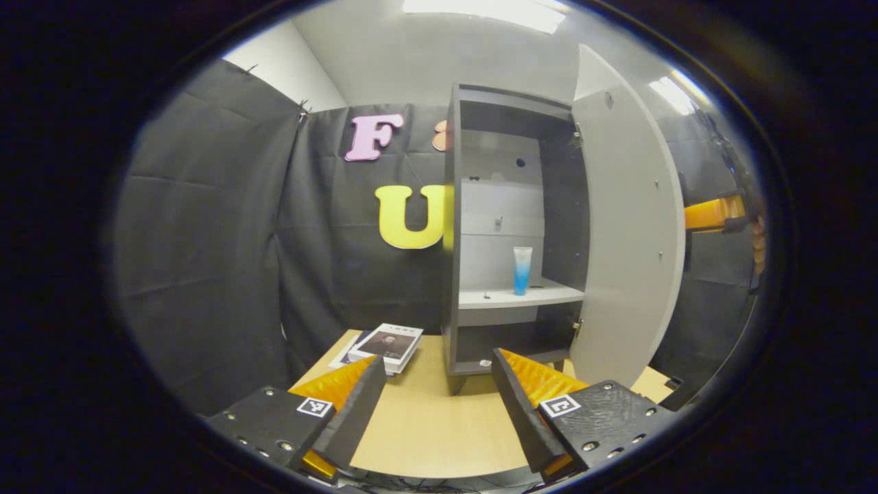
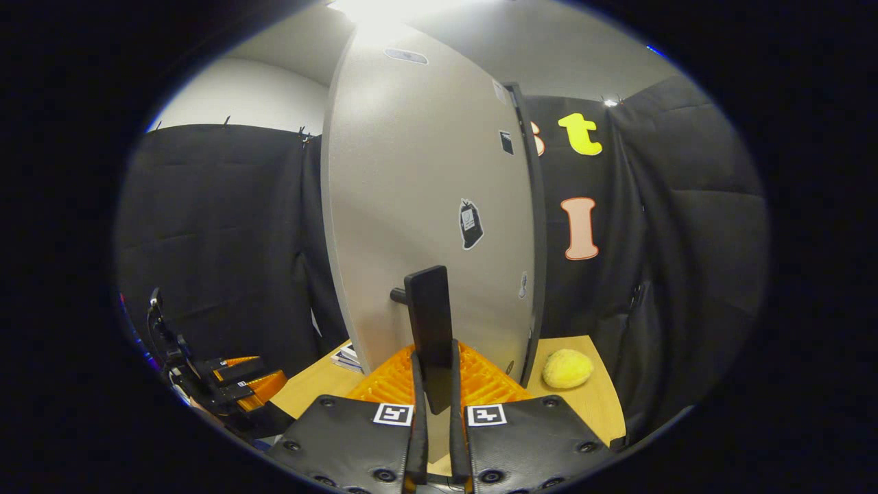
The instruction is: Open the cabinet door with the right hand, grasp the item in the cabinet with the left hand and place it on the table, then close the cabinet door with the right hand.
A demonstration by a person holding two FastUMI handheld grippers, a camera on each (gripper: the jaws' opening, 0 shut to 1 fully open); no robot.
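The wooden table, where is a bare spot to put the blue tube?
Bare wooden table lies in front of the grey cabinet, right of the stacked magazines. The blue-and-white tube has bare shelf to its left. A yellow fuzzy ball crowds the corner behind the open door.

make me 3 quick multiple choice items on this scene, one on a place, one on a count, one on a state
1. Where is the tube?
A. on a cabinet shelf
B. on the table
C. in the left gripper

2. How many yellow sponges lie on the table?
A. one
B. two
C. three

3. The cabinet door is:
A. open
B. closed
C. taken off

Key:
1 A, it stands upright on the shelf.
2 A, a single sponge lies by the door.
3 A, it is swung wide, with the right gripper shut on its handle.
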